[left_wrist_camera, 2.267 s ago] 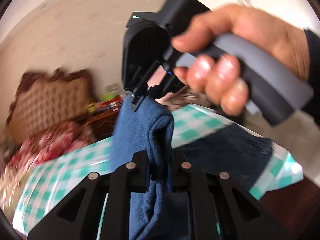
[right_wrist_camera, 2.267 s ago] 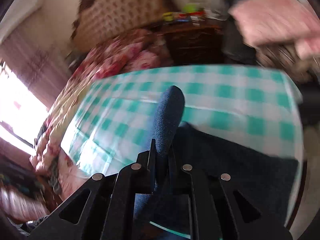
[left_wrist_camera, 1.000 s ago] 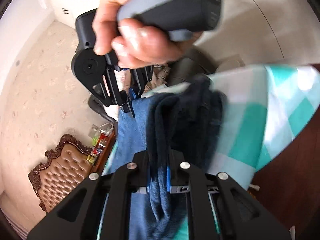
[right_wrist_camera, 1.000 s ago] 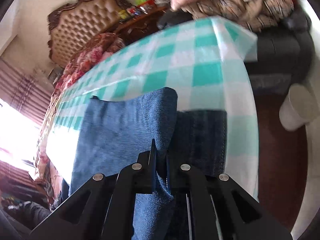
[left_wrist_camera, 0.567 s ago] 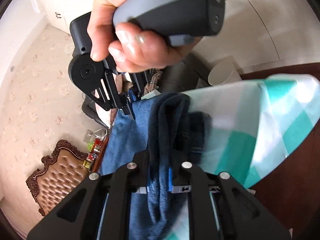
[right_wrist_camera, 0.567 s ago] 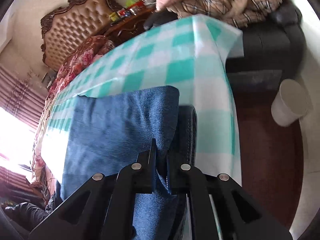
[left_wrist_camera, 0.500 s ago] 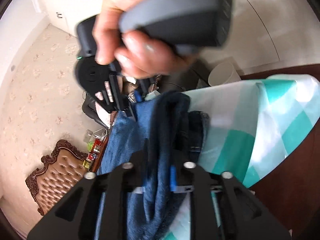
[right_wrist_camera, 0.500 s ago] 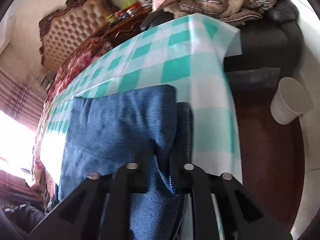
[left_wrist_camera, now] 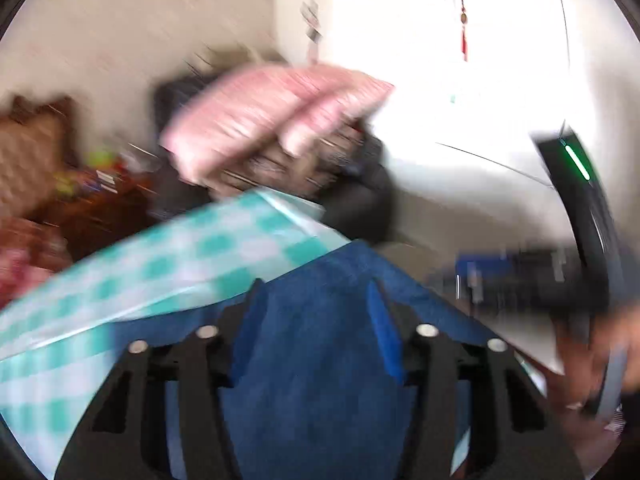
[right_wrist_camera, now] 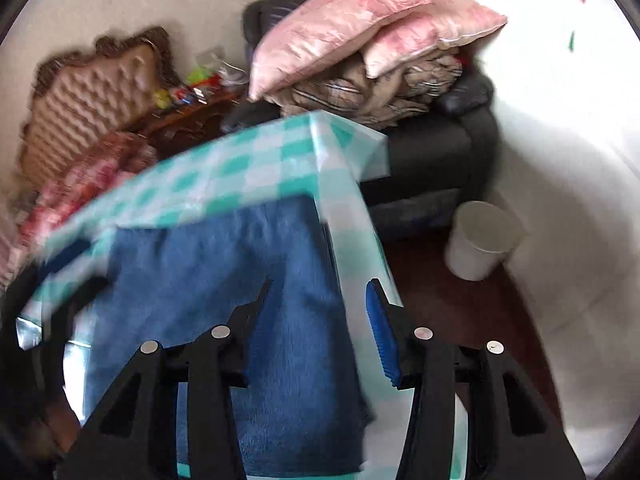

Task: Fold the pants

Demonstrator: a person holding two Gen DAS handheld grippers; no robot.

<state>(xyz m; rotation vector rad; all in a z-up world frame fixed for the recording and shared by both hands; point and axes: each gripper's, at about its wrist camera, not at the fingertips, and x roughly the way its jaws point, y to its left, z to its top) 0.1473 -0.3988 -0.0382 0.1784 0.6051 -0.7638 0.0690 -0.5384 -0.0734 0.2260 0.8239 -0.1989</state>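
Left wrist: left hand-held gripper (left_wrist_camera: 316,300) opening, nothing pinched, pants (left_wrist_camera: 320,360) lying below it on the worktop (left_wrist_camera: 168,264). Right wrist: right hand-held gripper (right_wrist_camera: 320,300) also opening, empty; pants (right_wrist_camera: 224,280) folded at the worktop's (right_wrist_camera: 248,160) right edge. Risk: the fold sits on that edge, so a fingertip snag could drag it off.

Home bedroom, tufted headboard (right_wrist_camera: 90,92), pillows (right_wrist_camera: 340,28)

Bench (right_wrist_camera: 256,168) draped in a green-and-white checked cloth, with folded blue pants (right_wrist_camera: 224,280) lying flat on it beneath the fingers (right_wrist_camera: 382,336).
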